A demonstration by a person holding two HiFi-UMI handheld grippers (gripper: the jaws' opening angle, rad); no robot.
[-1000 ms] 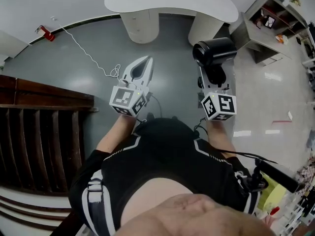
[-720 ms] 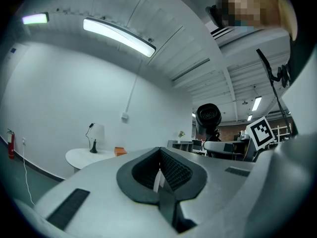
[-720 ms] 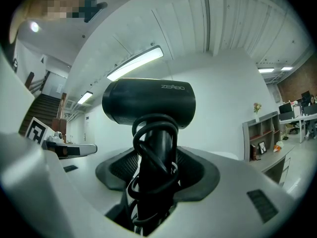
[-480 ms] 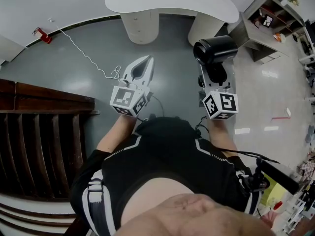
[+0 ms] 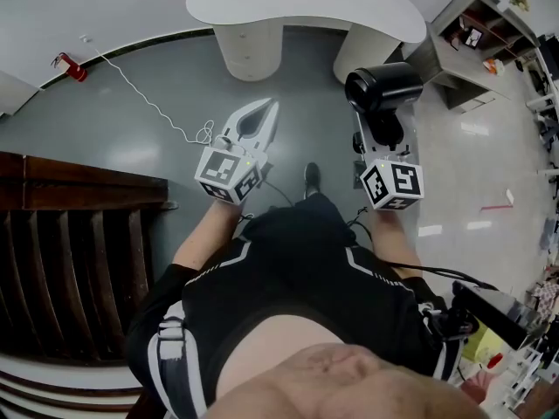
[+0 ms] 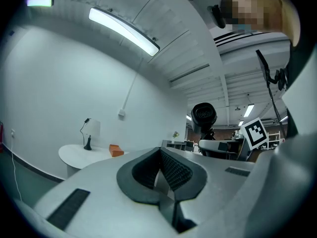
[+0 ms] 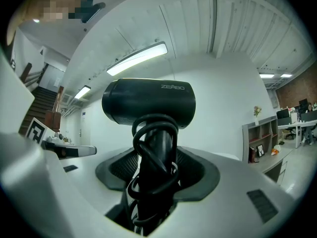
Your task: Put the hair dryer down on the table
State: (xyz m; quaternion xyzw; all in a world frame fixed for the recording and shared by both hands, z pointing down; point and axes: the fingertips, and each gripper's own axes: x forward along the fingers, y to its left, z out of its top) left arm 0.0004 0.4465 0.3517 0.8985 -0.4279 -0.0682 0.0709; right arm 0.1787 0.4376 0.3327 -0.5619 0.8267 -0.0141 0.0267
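The person stands on a grey floor point(image 5: 131, 147) with a gripper in each hand, both held out level towards a white table point(image 5: 262, 3). The right gripper point(image 5: 383, 134) pinches the hair dryer point(image 5: 383, 87) by its handle: in the right gripper view the black handle stands between the two dark pads, which press on it from both sides, and the dryer's cord point(image 7: 153, 152) is wound in loops round the handle there. The dryer's barrel lies crosswise beyond the jaw tips. The dryer is up in the air over the floor, short of the table and well apart from it. The left gripper point(image 5: 269, 105) is pressed together with nothing in it; in the left gripper view its pads meet at the tip. The two grippers are side by side, apart from each other. On the table stand a small lamp point(image 6: 88, 135) and an orange box point(image 6: 116, 150). A white cable point(image 5: 148, 99) trails across the floor to the left of the left gripper. A dark wooden stair point(image 5: 70, 260) is at the left, and a grey shelf unit point(image 5: 476, 37) stands to the right of the table. One shoe point(image 5: 311, 178) shows between the grippers.
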